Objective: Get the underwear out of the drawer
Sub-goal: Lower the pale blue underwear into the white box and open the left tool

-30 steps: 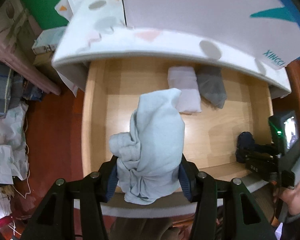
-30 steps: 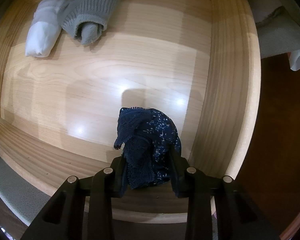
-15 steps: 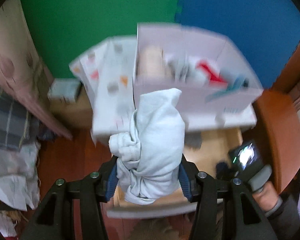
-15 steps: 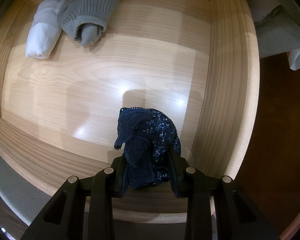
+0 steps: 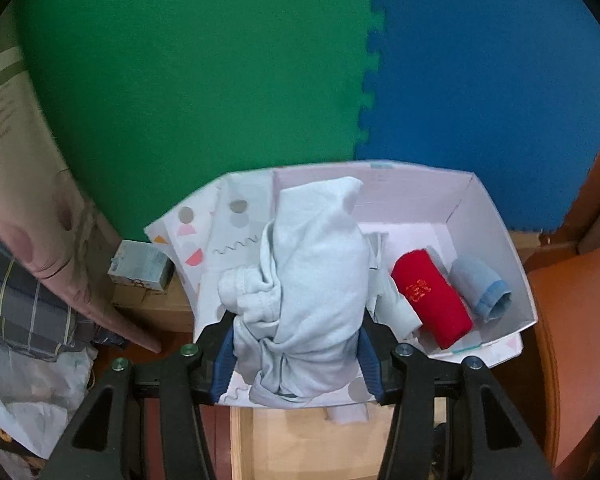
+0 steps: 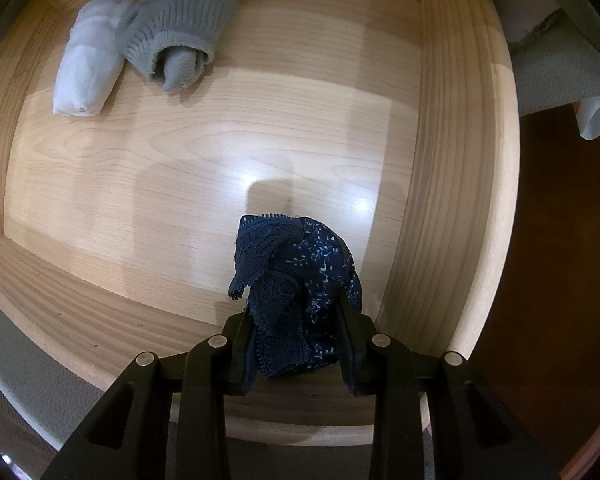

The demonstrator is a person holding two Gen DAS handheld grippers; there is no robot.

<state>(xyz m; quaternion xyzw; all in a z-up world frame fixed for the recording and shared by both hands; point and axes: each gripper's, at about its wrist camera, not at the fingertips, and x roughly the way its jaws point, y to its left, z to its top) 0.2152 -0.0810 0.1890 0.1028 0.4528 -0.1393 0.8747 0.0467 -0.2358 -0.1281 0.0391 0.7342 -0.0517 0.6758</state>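
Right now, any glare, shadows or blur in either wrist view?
Right wrist view: sharp; two bright glare spots on the drawer floor, plus a squarish shadow beyond the navy underwear. Left wrist view: pale garment and white box fairly sharp, edges smeared at far left; heavy fisheye bending in both.

Your left gripper [image 5: 296, 356] is a matte black frame: two angular arms with triangular cut-outs, four round silver screw heads in a row across the linkage. Its finger pads [image 5: 225, 356] are blue with ribbed faces. Your right gripper [image 6: 298, 344] has the same black frame, same cut-outs, four silver screw heads. Its fingers [image 6: 346, 340] read as black; pad colour is possibly masked by the dim light. No cables, markings or sleeves visible in either view.
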